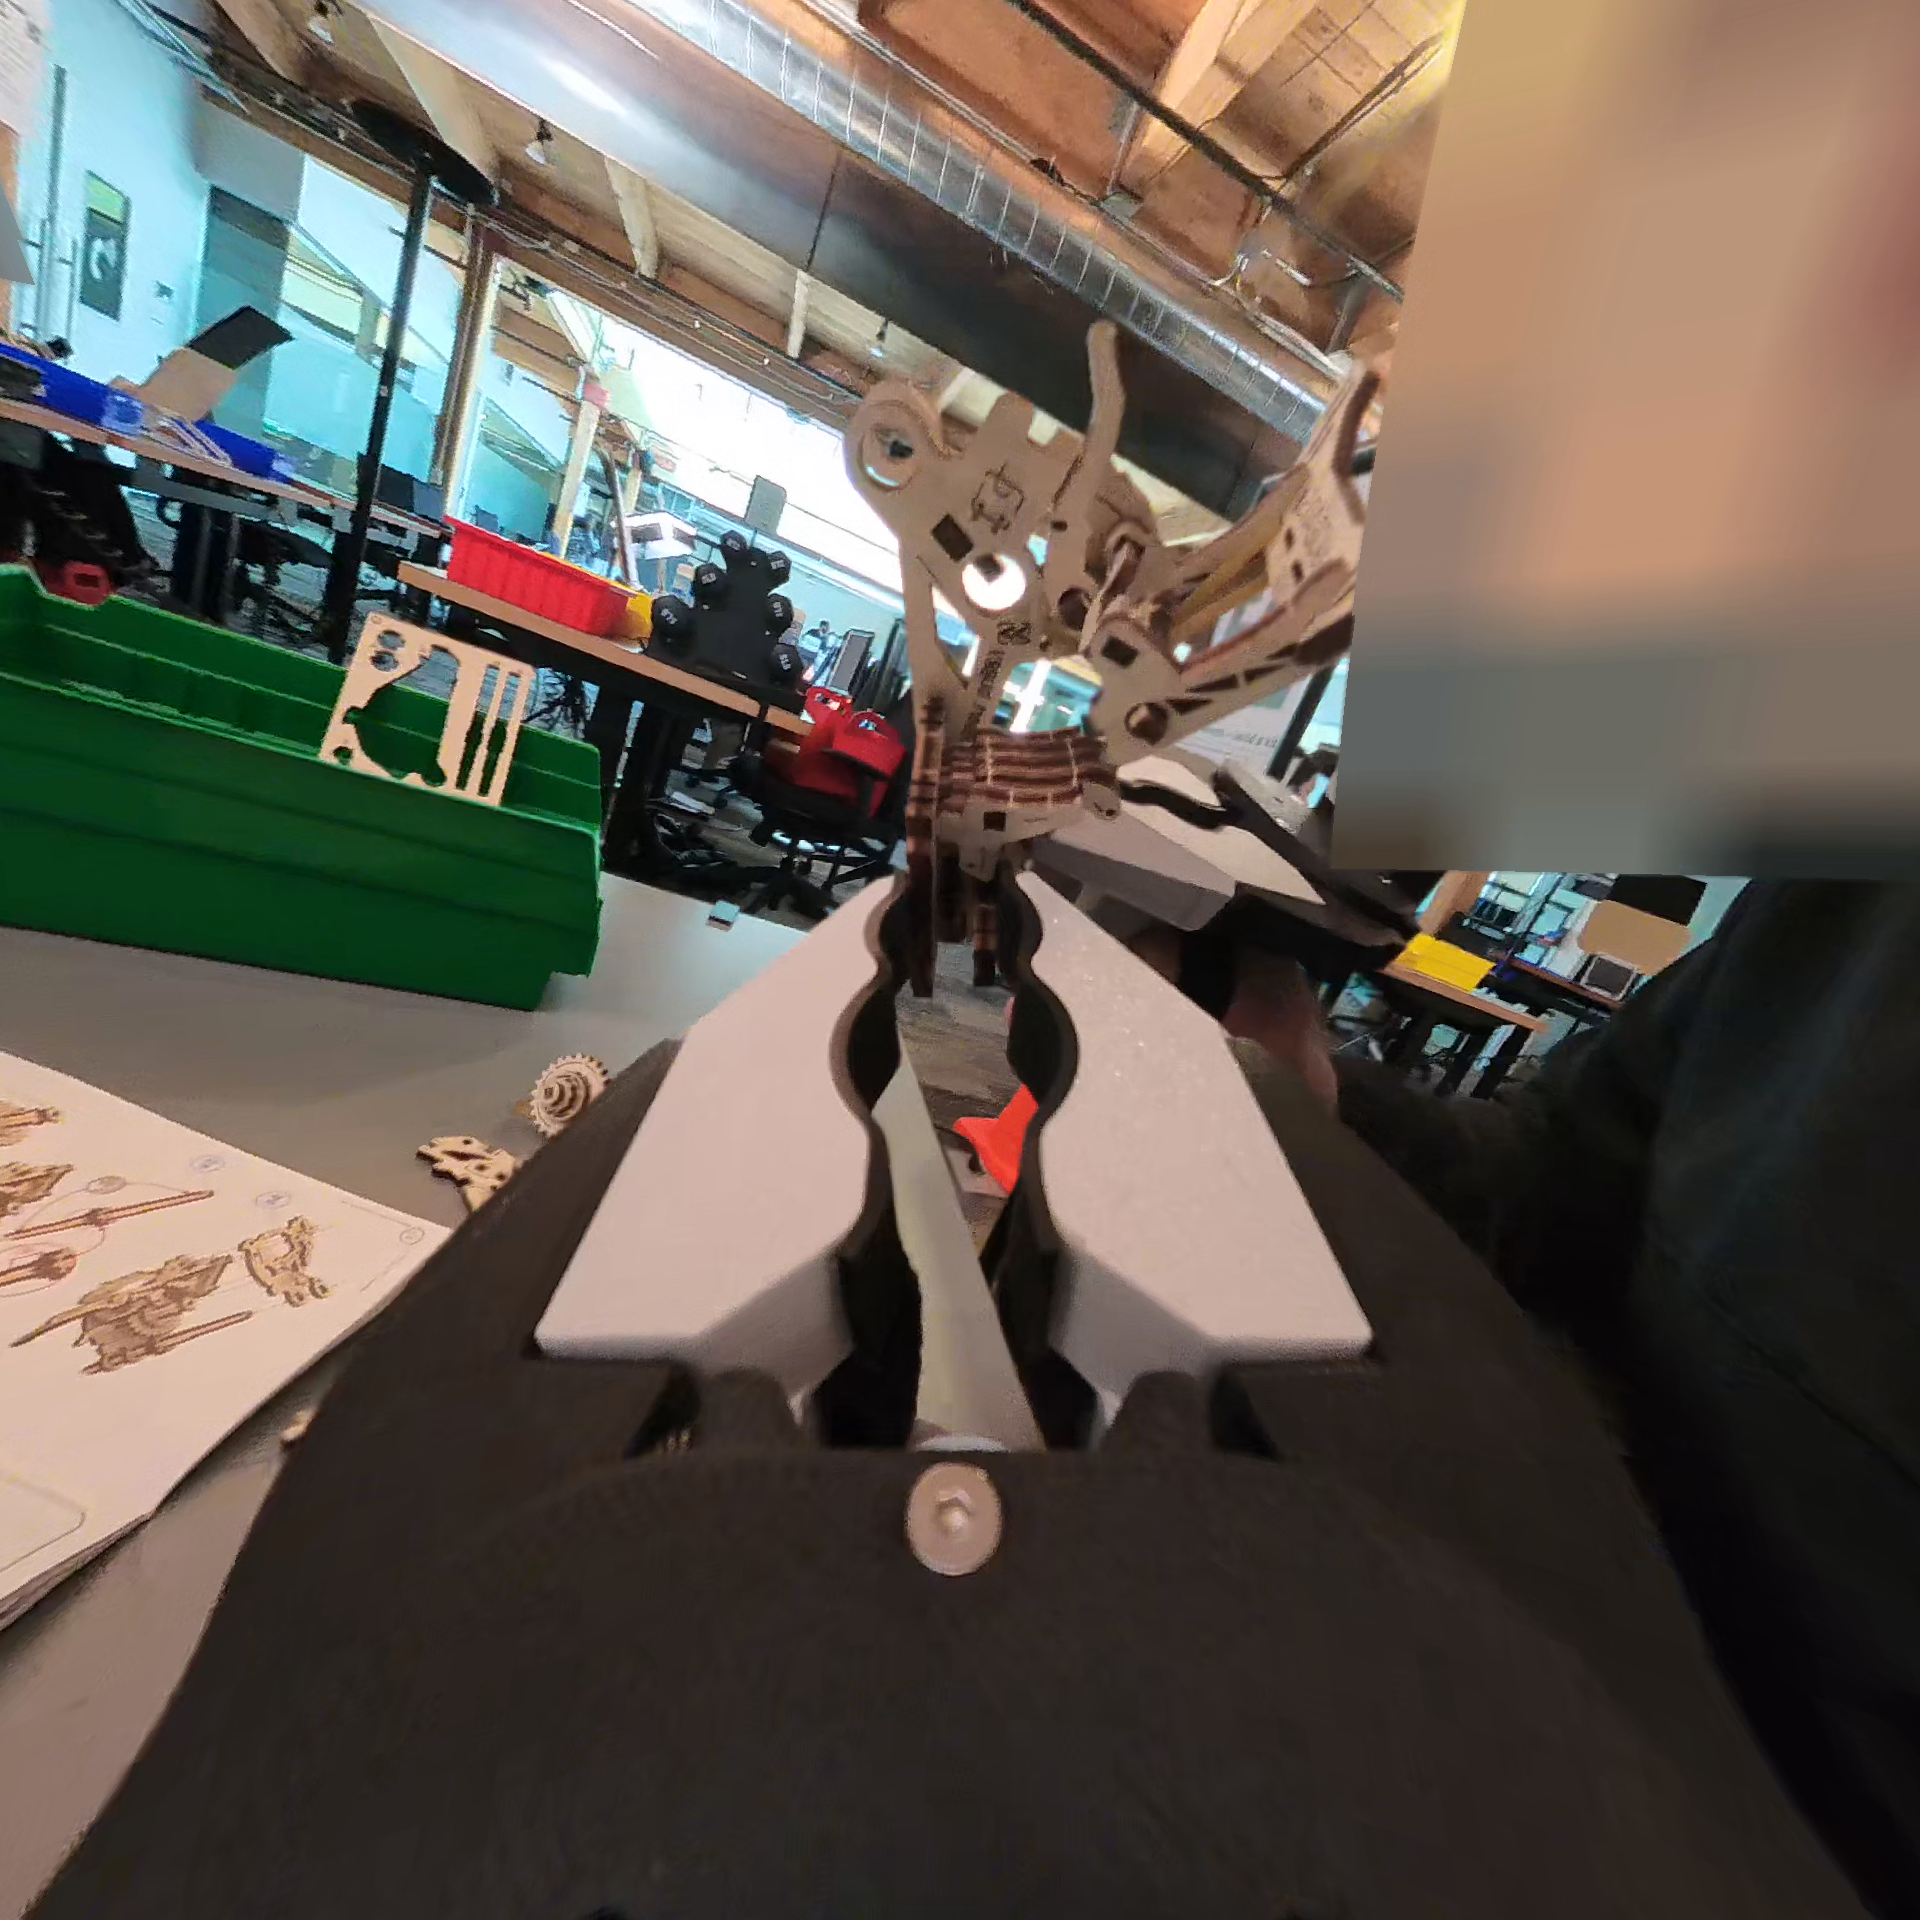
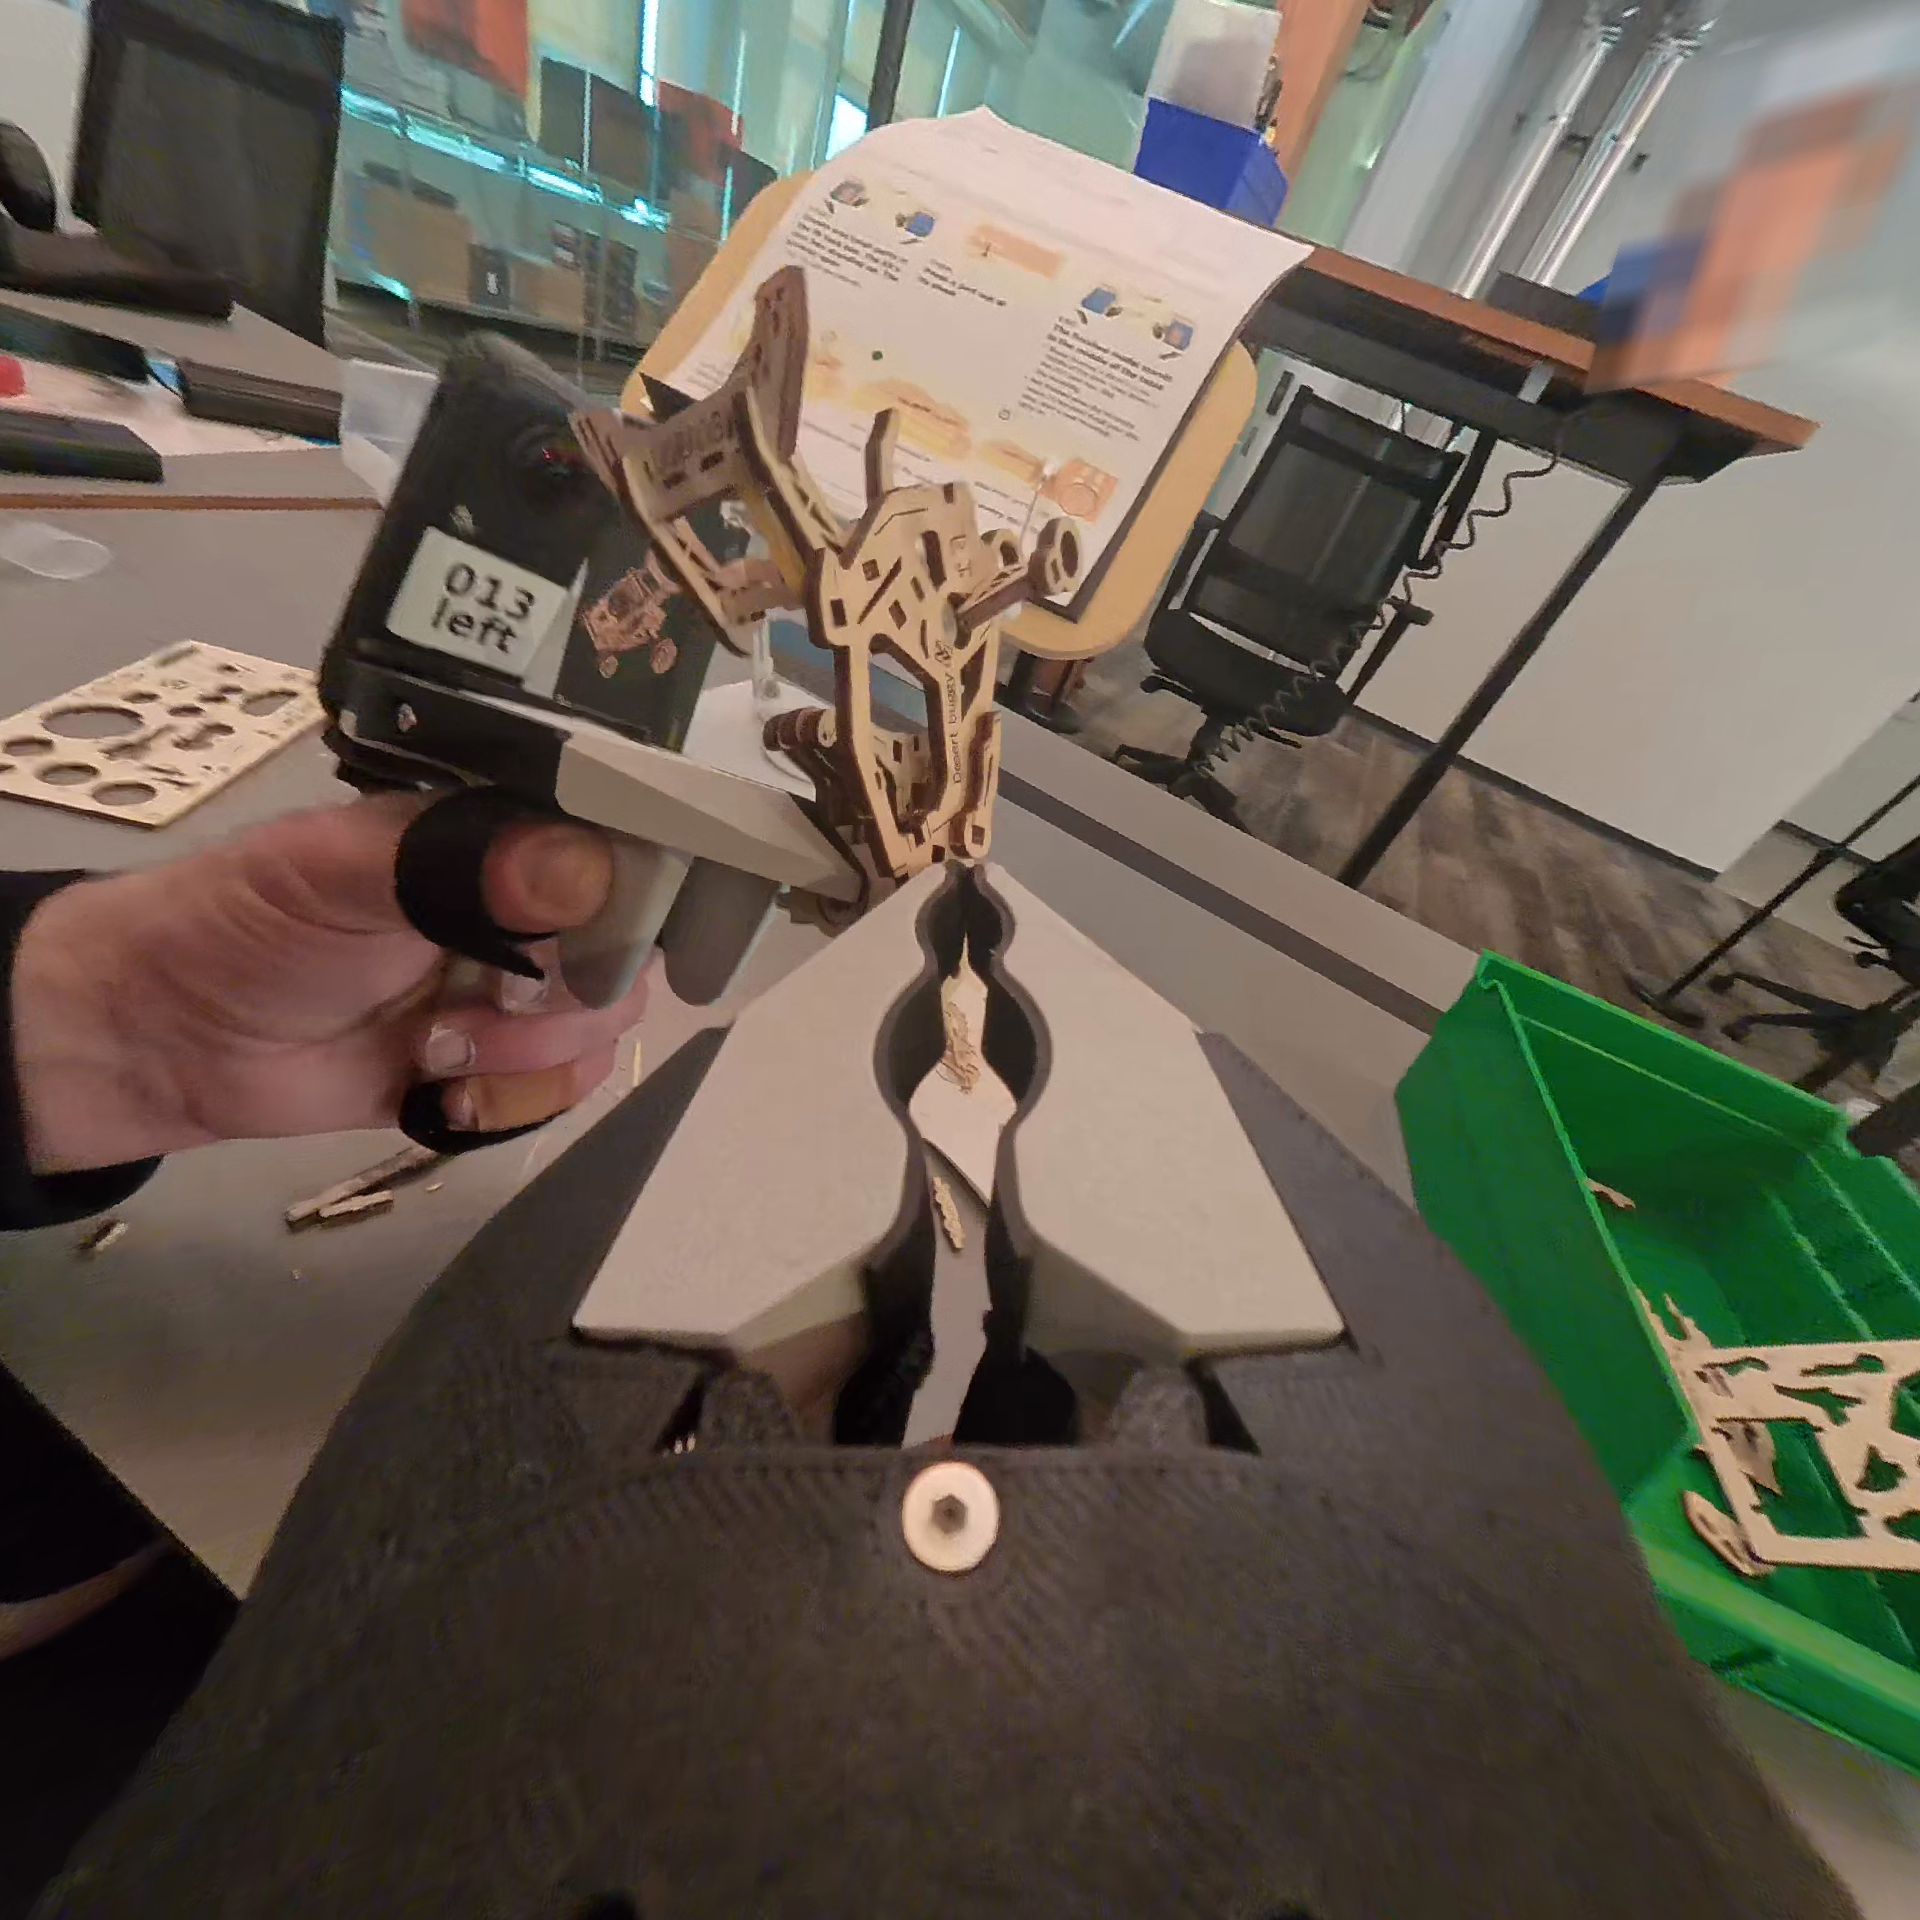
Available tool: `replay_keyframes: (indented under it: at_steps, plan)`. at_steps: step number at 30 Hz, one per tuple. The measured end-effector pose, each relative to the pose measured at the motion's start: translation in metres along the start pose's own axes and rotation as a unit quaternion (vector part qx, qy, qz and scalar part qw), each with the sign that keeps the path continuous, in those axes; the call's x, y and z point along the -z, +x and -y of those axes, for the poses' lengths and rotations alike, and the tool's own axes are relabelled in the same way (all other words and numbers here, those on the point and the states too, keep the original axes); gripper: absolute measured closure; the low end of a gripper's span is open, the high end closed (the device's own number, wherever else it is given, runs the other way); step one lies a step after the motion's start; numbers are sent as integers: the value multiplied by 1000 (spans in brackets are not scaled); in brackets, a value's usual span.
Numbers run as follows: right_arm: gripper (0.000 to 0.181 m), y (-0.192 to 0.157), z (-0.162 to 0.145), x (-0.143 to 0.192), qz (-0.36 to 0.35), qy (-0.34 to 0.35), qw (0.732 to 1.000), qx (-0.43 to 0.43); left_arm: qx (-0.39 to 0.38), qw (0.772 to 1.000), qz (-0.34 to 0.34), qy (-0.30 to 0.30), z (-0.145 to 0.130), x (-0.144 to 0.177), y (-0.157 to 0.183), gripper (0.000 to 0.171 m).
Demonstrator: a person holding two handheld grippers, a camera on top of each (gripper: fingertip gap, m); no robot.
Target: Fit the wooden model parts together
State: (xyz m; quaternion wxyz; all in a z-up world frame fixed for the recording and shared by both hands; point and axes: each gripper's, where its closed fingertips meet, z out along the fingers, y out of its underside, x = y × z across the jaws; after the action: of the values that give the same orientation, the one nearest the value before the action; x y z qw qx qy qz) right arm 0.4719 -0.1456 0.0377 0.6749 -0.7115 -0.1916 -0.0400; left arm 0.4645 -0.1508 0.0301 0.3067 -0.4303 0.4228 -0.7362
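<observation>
A partly built wooden model (image 1: 1039,582) of pale laser-cut plywood is held up in the air between both grippers. My left gripper (image 1: 961,899) is shut on its lower ribbed part. My right gripper (image 2: 961,878) is shut on the model's (image 2: 904,644) bottom edge, with the frame and axle pieces standing above the tips. In the right wrist view the left gripper (image 2: 844,871) comes in from the left, held by a hand (image 2: 260,987). In the left wrist view one of the right gripper's fingers (image 1: 1153,852) reaches the model from the right.
A green bin (image 1: 312,831) holds a punched plywood sheet (image 1: 426,707). An instruction booklet (image 1: 156,1299), a small gear (image 1: 566,1091) and a loose part (image 1: 468,1158) lie on the grey table. Right view: green bin (image 2: 1558,1195), punched sheet (image 2: 135,738), instruction page on a stand (image 2: 1039,312). Left and right tips are no more than a few centimetres apart.
</observation>
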Motion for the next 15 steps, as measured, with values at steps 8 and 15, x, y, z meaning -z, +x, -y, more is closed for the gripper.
replay_keyframes:
  at_steps: [8,15]
  plan:
    - [181,-2,0,-1,23,-7,1000,-13,-57,997,21,-37,2,1,1,159]
    - [181,-2,-2,-1,18,-21,1000,-6,-75,995,33,-51,1,1,0,159]
